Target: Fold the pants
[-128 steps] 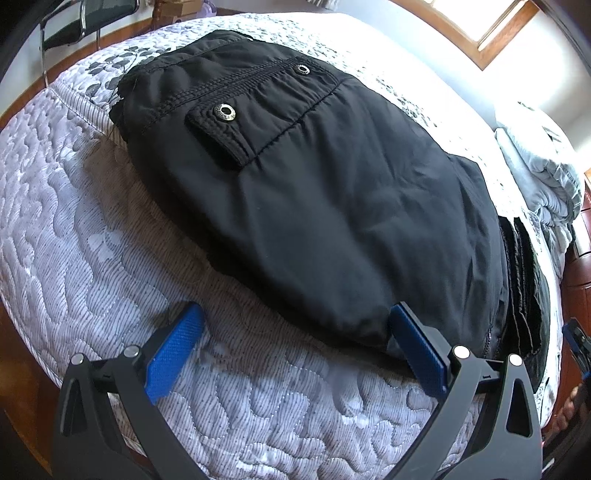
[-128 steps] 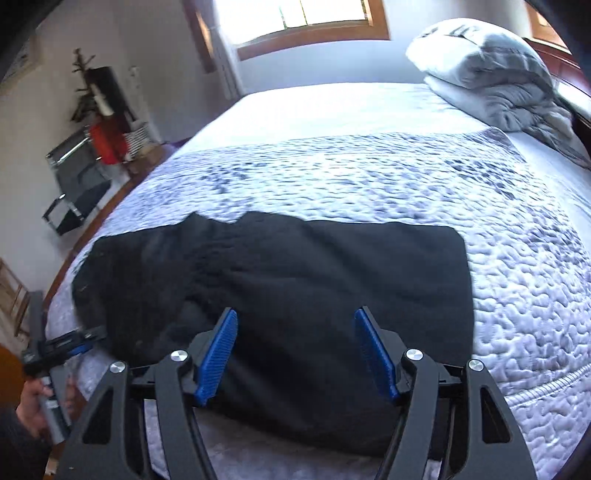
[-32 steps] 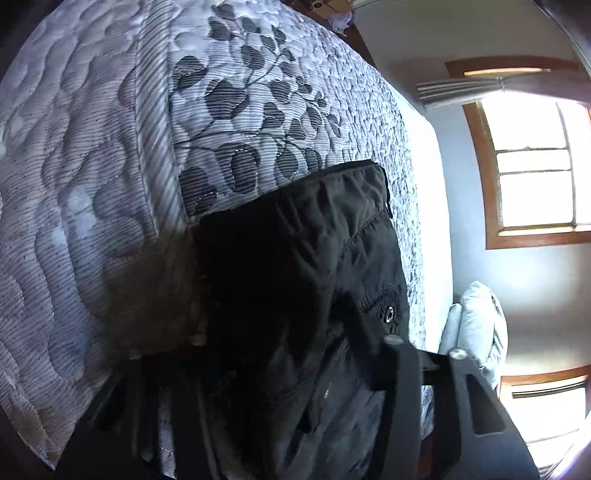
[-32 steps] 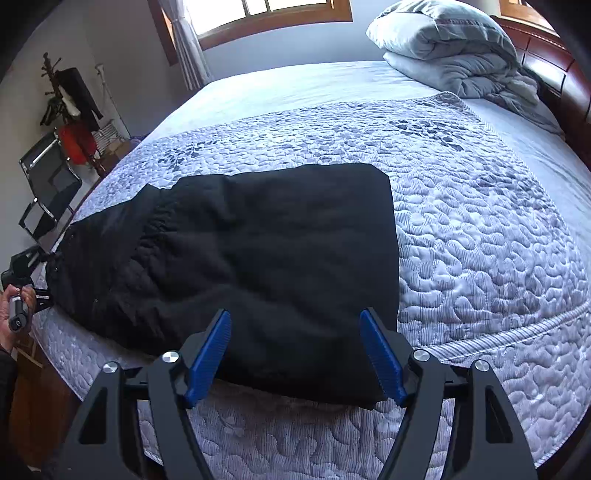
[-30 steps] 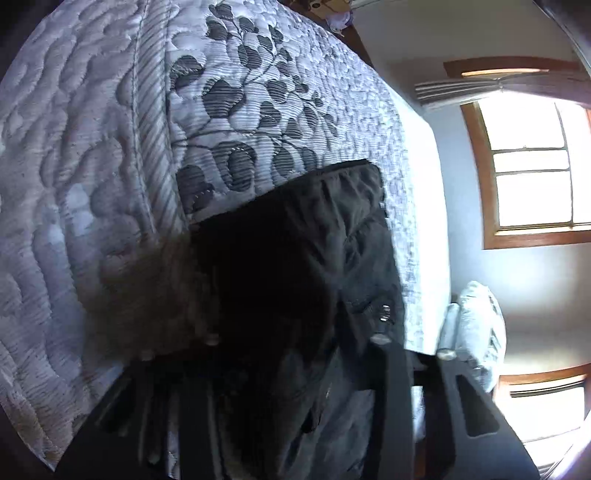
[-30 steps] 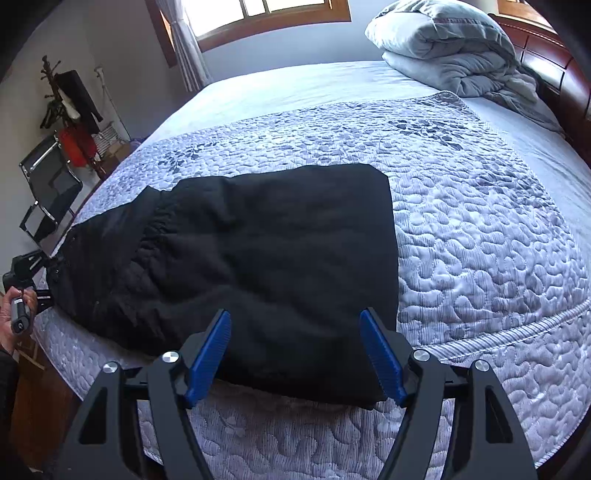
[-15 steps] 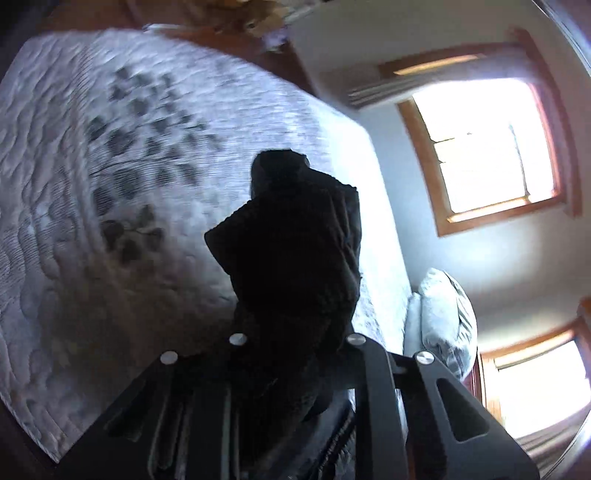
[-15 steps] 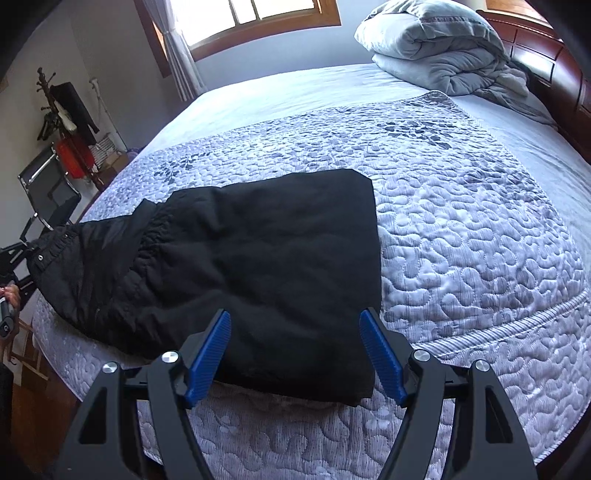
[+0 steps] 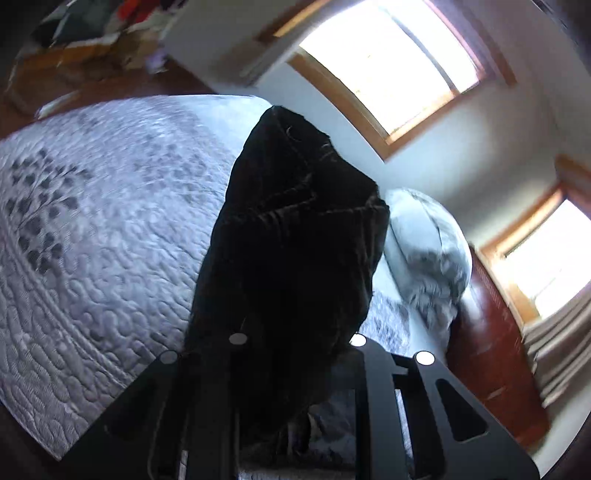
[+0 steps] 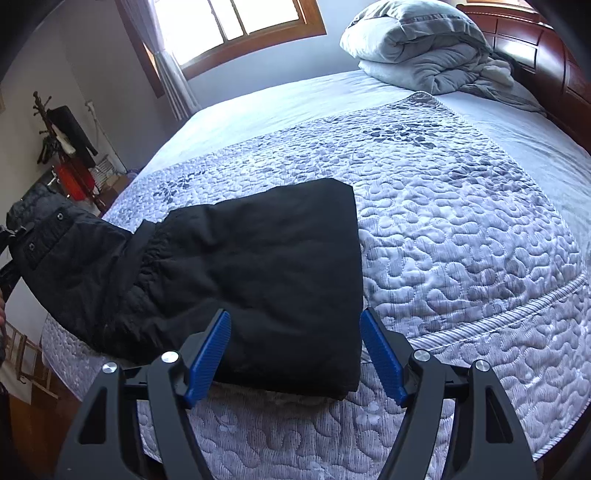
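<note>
The black pants [image 10: 258,273] lie folded on the quilted grey bedspread [image 10: 461,240] near the bed's front edge — their waist end is lifted clear, pinched in the left gripper [image 9: 295,354], and no label or writing is legible. The right gripper [image 10: 295,354] hovers with jaws spread over the folded end, holding nothing. Beyond sit a rolled grey duvet [image 10: 417,48], a wooden headboard [image 10: 535,44] and wood-framed windows [image 10: 240,22].

A quilted grey bed [image 10: 461,221] carries black pants [image 10: 258,266] and a bundled duvet [image 10: 417,44].
</note>
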{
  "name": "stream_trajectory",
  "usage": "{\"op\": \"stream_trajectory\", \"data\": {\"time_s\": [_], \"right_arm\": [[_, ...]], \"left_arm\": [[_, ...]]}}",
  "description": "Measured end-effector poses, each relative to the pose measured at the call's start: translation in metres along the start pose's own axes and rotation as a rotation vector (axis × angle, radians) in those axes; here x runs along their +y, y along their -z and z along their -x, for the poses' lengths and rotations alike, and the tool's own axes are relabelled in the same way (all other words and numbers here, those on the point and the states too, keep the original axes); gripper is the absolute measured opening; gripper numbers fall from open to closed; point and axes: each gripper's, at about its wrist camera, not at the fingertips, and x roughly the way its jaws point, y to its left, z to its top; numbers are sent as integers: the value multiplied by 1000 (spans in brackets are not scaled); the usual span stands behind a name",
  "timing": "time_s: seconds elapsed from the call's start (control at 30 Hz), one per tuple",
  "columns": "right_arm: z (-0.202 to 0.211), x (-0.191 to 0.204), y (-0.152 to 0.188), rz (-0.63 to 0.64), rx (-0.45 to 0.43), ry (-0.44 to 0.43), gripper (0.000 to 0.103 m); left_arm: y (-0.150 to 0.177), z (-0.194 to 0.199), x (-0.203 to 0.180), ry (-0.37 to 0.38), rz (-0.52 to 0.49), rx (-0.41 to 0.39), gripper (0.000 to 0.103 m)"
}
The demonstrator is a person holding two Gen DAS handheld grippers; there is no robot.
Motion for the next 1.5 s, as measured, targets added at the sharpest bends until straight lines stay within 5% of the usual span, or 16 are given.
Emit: {"op": "stream_trajectory", "data": {"time_s": [0.33, 0.7, 0.97, 1.0, 1.07, 1.3, 1.5], "right_arm": [[8, -10, 3, -39, -26, -16, 73], [16, -22, 7, -77, -42, -17, 73], [16, -19, 9, -77, -38, -24, 74], [16, -18, 9, -77, -38, -26, 74], [17, -17, 9, -79, -39, -33, 74], [18, -10, 0, -110, -39, -102, 79], [8, 10, -23, -188, -27, -344, 90]], "left_arm": [[68, -42, -69, -26, -289, 138, 19], [121, -79, -91, -58, -400, 259, 24], [159, -113, -92, -81, -446, 410, 46], [162, -115, -92, -82, -450, 425, 56], [169, -117, -92, -49, -437, 465, 90], [165, -96, -82, 85, -355, 534, 91], [124, -52, -40, 133, -192, 414, 93]]}}
